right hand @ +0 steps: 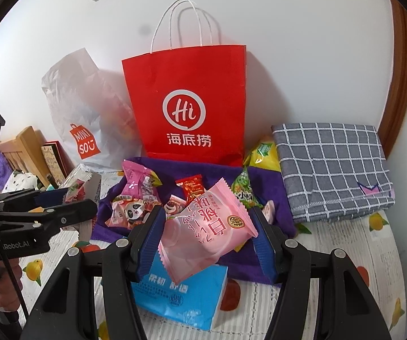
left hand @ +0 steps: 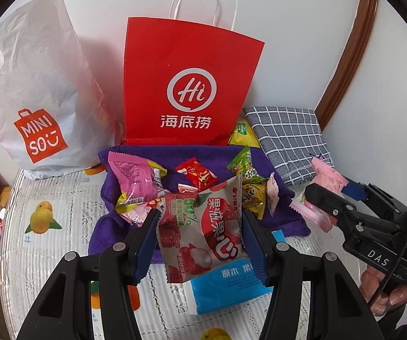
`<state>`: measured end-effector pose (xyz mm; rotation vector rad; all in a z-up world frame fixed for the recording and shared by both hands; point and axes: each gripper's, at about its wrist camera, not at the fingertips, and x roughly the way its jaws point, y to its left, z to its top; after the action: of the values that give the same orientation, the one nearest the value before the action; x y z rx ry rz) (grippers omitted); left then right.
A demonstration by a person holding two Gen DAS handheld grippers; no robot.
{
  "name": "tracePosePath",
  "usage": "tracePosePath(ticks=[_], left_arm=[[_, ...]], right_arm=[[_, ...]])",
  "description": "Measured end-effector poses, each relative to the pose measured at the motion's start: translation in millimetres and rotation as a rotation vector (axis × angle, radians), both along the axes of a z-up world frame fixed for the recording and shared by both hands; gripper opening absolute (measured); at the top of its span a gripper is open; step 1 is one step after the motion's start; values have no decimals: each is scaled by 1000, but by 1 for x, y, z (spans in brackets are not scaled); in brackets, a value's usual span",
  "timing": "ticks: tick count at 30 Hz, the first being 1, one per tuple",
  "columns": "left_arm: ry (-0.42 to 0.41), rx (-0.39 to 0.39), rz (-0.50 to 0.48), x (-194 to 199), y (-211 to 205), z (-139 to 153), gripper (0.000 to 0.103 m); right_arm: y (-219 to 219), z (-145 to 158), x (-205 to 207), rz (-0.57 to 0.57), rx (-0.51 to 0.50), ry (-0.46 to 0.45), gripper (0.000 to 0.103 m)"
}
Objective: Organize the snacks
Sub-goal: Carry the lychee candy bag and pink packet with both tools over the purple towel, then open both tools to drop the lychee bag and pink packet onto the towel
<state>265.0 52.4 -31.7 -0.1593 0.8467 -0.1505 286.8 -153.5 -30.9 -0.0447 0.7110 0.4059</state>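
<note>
Left wrist view shows the left gripper [left hand: 200,226] jaws pinching a lychee snack pack [left hand: 203,226] while the right gripper [right hand: 207,232] jaws pinch a pink peach pack [right hand: 203,232], and either slippery pack could slide out onto the snack pile [left hand: 192,175] beyond the jaws.

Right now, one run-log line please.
left gripper: holds lychee snack pack | right gripper: holds pink peach packet | rest on purple cloth

red bag [right hand: 186,85]: matt paper | purple cloth [right hand: 271,187]: fuzzy | snack packets [right hand: 203,235]: glossy plastic
</note>
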Motion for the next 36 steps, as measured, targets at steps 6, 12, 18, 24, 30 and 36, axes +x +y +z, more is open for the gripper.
tracePosePath(ticks=[6,12,18,24,30,36], left_arm=[[6,1,8,14,4,-3,55],[18,1,12,27,8,-10,55],[36,4,17,41,9,-18,55],[63,-19,21,59,12,-28,55],[84,-20,14,74,6,-37,55],[99,-8,5,85,0,-44,55]], right_arm=[[6,-4,13,12,21,22,60],[9,-9,24,12,11,25,60],[8,-11,38,3,-3,20,60],[2,-19,54,-8,2,32,60],[-6,-33,70,-13,1,73,60],[-12,-41,83,-24,-21,84,60]])
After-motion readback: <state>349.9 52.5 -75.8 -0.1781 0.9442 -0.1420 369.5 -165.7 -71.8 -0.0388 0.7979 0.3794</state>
